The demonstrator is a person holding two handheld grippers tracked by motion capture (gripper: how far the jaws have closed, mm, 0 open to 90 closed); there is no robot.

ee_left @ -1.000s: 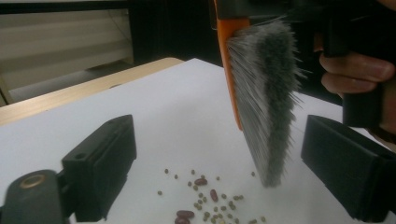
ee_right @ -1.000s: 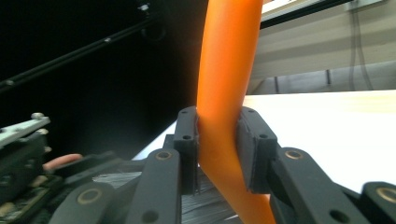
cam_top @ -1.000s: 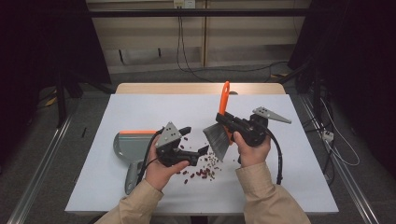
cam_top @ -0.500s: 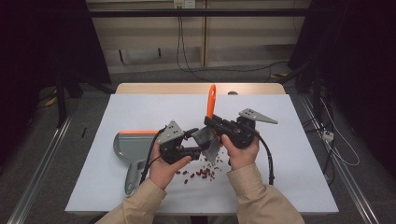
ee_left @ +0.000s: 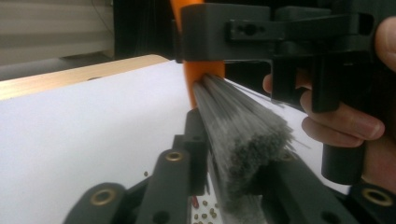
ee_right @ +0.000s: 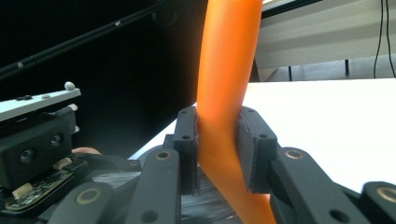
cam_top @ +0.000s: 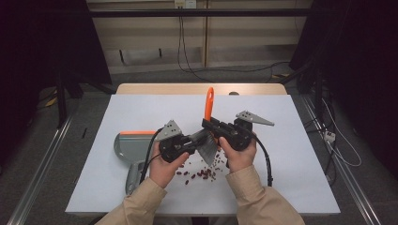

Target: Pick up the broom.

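Brush [cam_top: 207, 140], orange-handled with grey bristles, held above the middle of the desk [cam_top: 291, 178], handle pointing away from the person. Left to right: a grey dustpan [cam_top: 129, 147] with an orange edge lies on the desk at the left, apart from both hands. The left gripper [cam_top: 190, 143] sits just beside the bristles; in the left gripper view the bristle tuft [ee_left: 240, 140] stands between its jaws, which flank it closely, though whether they pinch it cannot be told. Below and between the hands, small dark red beans [cam_top: 202, 172] lie scattered on the desk. The right gripper [cam_top: 211, 125] is clamped on the brush's handle [ee_right: 224, 107], its two pads pressing the orange shaft from either side.

Step in hand, as judged: the brush is lifted off the desk and being handled between the two grippers, possibly to straighten or clear the bristles; sweeping is not under way. The next move likely calls for freeing the left gripper from the bristles, lowering the tuft beside the beans, and bringing the dustpan near to receive them.
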